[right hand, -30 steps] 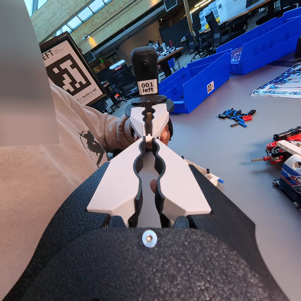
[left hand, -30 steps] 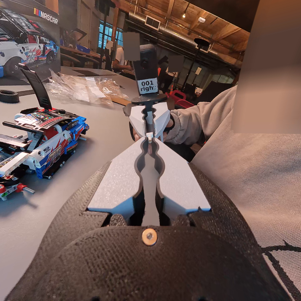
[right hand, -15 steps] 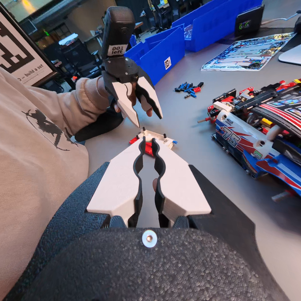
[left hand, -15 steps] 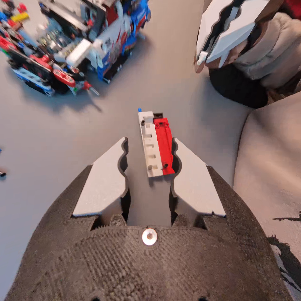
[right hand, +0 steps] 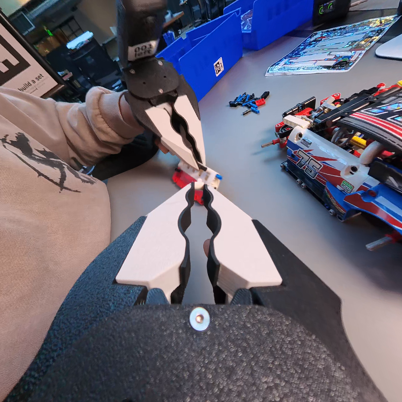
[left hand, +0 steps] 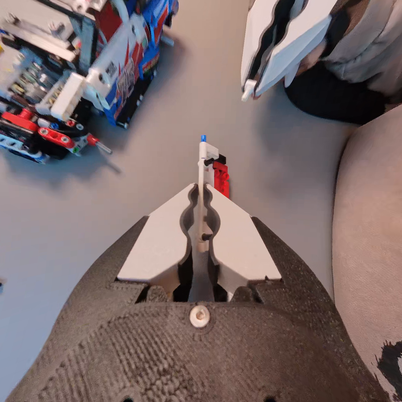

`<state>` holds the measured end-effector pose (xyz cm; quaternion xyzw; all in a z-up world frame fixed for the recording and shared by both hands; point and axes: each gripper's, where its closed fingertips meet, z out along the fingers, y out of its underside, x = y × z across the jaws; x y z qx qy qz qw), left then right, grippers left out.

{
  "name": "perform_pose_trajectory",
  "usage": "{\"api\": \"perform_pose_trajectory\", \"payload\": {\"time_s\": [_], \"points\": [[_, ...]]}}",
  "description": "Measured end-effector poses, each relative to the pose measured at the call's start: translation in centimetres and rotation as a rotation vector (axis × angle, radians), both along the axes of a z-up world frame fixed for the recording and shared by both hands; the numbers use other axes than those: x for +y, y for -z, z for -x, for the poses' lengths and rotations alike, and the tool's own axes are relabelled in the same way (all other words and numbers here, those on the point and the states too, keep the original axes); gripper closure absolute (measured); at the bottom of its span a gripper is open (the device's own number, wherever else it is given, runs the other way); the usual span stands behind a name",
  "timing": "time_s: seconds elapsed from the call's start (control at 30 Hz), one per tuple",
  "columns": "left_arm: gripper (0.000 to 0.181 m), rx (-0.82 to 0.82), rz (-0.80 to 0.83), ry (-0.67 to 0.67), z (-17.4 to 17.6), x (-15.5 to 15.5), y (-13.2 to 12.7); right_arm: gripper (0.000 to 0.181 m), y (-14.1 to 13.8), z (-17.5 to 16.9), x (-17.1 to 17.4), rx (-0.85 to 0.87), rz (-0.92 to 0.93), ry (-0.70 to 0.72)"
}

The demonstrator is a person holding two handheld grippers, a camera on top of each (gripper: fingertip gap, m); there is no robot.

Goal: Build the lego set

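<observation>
The left gripper (left hand: 201, 185) is now clamped on the white edge of the white-and-red sub-assembly (left hand: 214, 171), the thin white panel running back between its fingers (left hand: 165, 235), with the blue pin end pointing away from the person. Half a second ago those jaws stood apart over the piece as it lay flat on the tabletop (left hand: 152, 195); a second ago both tools were raised tip to tip over a small white part. So the grasp has just been made, and the piece looks tipped onto its edge, which likely readies it to take the next part. The right gripper (right hand: 198, 185) is pinched on a small white piece (right hand: 198, 185), as it was in both earlier frames, and now sits lower, its tips just beside the sub-assembly near the tabletop's near edge by the person's sleeve (right hand: 104, 121). The piece probably goes onto the white panel next. Farther out, toward the middle of the tabletop, stands the partly built race car (right hand: 339, 165); beyond it lie loose pins (right hand: 250, 103), a sticker sheet (right hand: 330, 50) and blue bins (right hand: 208, 56) at the far edge.
</observation>
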<state>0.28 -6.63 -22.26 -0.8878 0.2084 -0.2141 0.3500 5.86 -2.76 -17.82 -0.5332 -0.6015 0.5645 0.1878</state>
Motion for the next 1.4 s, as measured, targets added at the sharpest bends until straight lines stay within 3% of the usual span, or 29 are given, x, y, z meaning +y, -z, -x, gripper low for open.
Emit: {"api": "perform_pose_trajectory", "payload": {"time_s": [0.03, 0.13, 0.23, 0.3, 0.4, 0.53, 0.67, 0.87, 1.0, 1.1, 1.2, 1.27, 1.4], "points": [[0.179, -0.015, -0.043, -0.014, 0.2, 0.3, -0.6, 0.177, 0.2, 0.0, 0.0, -0.012, -0.003, 0.002], [0.179, -0.139, -0.133, -0.03, 0.3, 0.8, -2.7, 0.177, 0.5, 0.1, 0.0, -0.021, 0.009, 0.008], [0.18, -0.485, -0.177, -0.01, -0.5, 0.9, -7.2, 0.177, 0.1, 0.2, -0.5, 0.031, 0.006, -0.026], [0.18, -0.673, -0.15, 0.057, -1.6, 0.8, -10.1, 0.177, -1.0, 0.4, -1.9, 0.115, -0.003, -0.084], [0.18, -0.758, -0.032, 0.155, -4.1, 1.5, -11.9, 0.177, -1.5, 1.3, -4.7, 0.212, -0.072, -0.161], [0.18, -0.607, 0.143, 0.216, -6.8, 2.0, -9.9, 0.177, -2.6, 1.9, -7.3, 0.317, -0.082, -0.216], [0.177, -0.544, 0.186, 0.215, -7.3, 1.8, -9.4, 0.178, -3.2, 1.6, -7.9, 0.36, -0.059, -0.249], [0.135, -0.594, 0.253, 0.263, -7.3, 0.7, -9.8, 0.177, -2.9, 0.7, -8.9, 0.317, -0.047, -0.362], [0.107, -0.6, 0.441, 0.36, -8.6, -1.5, -7.5, 0.175, -2.0, 0.6, -9.6, 0.156, -0.05, -0.481], [0.122, -0.635, 0.453, 0.395, -9.2, -2.0, -6.4, 0.177, -1.4, -0.3, -10.1, -0.023, -0.015, -0.584], [0.124, -0.708, 0.44, 0.427, -9.7, -2.1, -6.2, 0.177, -0.7, -1.6, -10.1, -0.171, -0.03, -0.663], [0.141, -0.758, 0.422, 0.46, -9.8, -2.4, -6.3, 0.178, -0.2, -2.7, -9.8, -0.281, -0.013, -0.719], [0.148, -0.868, 0.372, 0.423, -9.7, -2.1, -6.6, 0.178, -0.7, -3.0, -9.0, -0.302, 0.0, -0.729]]}}
